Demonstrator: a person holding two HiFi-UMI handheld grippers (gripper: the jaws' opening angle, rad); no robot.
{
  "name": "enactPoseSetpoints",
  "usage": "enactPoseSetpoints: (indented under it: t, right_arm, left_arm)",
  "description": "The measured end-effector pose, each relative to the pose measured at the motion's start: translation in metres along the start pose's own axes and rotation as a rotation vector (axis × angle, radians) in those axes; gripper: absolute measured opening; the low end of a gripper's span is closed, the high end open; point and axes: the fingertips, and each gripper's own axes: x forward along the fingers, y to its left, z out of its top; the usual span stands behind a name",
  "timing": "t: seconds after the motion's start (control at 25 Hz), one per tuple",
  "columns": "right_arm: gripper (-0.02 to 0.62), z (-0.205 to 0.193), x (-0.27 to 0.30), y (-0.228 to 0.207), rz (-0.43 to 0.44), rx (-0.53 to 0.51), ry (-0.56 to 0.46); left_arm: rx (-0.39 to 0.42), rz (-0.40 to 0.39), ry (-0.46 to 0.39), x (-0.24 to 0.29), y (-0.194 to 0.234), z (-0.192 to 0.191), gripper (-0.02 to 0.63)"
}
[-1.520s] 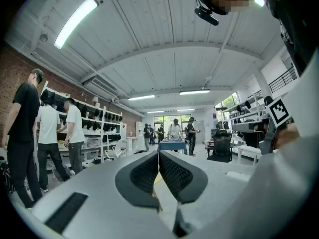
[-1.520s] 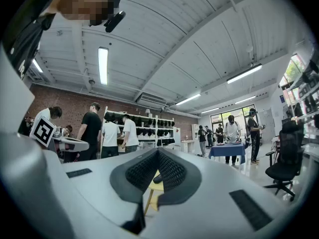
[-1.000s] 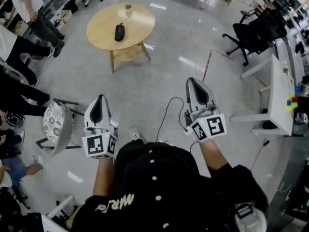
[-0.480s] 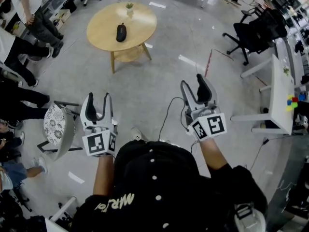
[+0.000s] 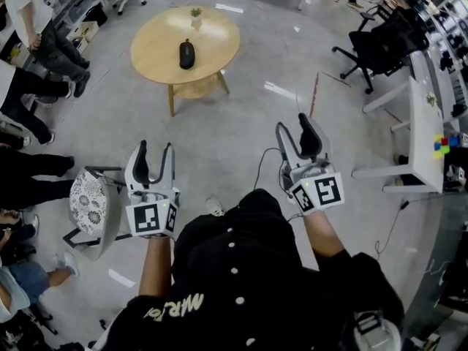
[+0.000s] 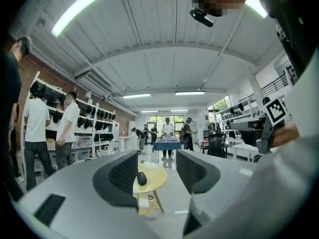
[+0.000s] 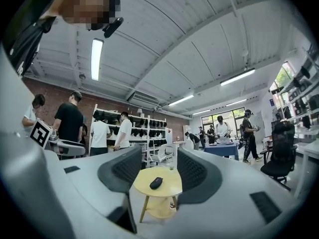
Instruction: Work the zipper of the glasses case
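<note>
Glowing ceiling lamps (image 6: 79,10), gripper views only

Held out ahead of the body, side by side, the left gripper (image 5: 154,158) and the right gripper (image 5: 295,131) both point level — the jaws of each have just been opening and stand wide apart, clamping nothing.

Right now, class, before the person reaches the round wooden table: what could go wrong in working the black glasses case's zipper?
A dark cable trails over the grey floor ahead of the person; a foot could catch it.
The small potted plant shares the round wooden table with the black oval glasses case; a reach might topple it.
The left gripper and right gripper have just opened, empty; the loose case could slide when touched.
</note>
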Motion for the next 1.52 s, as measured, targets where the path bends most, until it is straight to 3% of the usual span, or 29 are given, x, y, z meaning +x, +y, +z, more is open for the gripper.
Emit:
enactPoseSetpoints:
  t: [0.52,1.12,1.52]
  right_arm:
    - [0.201,-0.015,0.055,-0.021,-0.008,0.005,0.017]
    - [0.187,-0.016,0.259,-0.125,0.105,0.012,-0.004]
    - [0.184,-0.027,0.361,-0.200,0.182,0.035,0.019]
  left_arm:
    - [-0.016,-0.021,0.026,0.063,0.024,-0.012,0.222]
    - [-0.007,0.035,0.053,0.247,0.053,0.003,0.222]
    - [-0.010,0.110,0.072,0.361,0.058,0.010,0.222]
